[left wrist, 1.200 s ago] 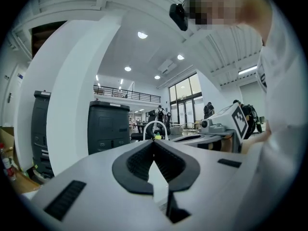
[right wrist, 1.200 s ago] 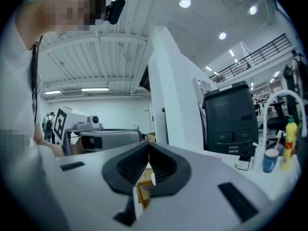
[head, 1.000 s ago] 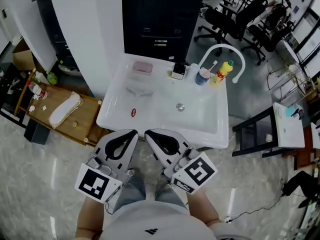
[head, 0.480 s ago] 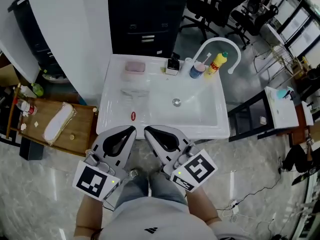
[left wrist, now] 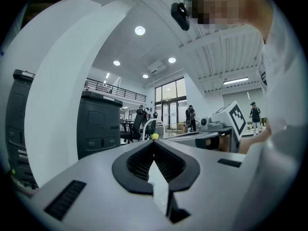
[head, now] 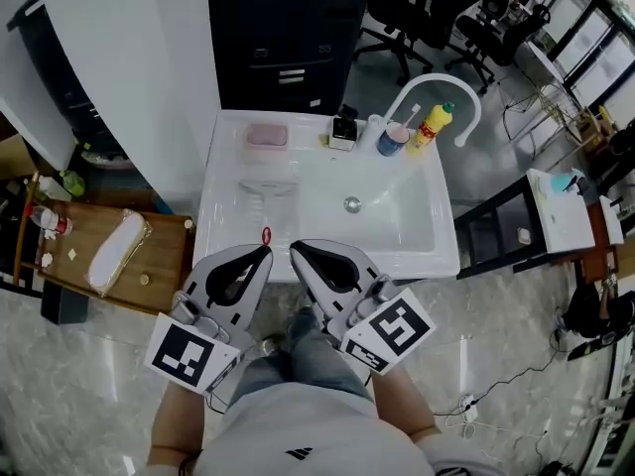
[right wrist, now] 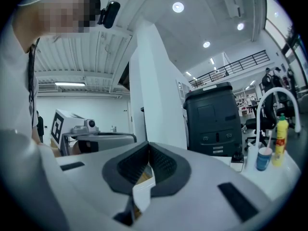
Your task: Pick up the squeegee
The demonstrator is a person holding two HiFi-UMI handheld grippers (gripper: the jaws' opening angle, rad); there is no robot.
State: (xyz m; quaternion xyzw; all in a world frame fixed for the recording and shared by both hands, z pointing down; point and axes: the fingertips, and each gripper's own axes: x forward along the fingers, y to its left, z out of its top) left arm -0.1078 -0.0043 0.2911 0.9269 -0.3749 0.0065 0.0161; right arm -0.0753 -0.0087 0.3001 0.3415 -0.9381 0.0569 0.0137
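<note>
A pale, see-through squeegee [head: 266, 188] lies flat in the left part of the white sink [head: 417, 256]. A small red piece [head: 265, 235] lies just nearer me; I cannot tell whether it is the handle's end. My left gripper [head: 266, 253] is shut and empty, its tip at the sink's front rim just short of the red piece. Beside it my right gripper [head: 295, 250] is also shut and empty. In the left gripper view the left gripper [left wrist: 154, 143] shows its pads meeting. The right gripper [right wrist: 148, 146] shows the same in its own view.
At the sink's back stand a pink block [head: 266, 135], a small black item [head: 343, 129], a cup with a toothbrush [head: 392, 140], a yellow bottle [head: 429, 127] and a white arched faucet [head: 437, 82]. A wooden stand [head: 60, 256] sits left, a black side table [head: 496, 231] right, a dark cabinet [head: 288, 38] behind.
Both grippers have come forward together, from just short of the sink to its front rim. Both have stayed shut and empty. The view has also shifted a little toward the sink.
</note>
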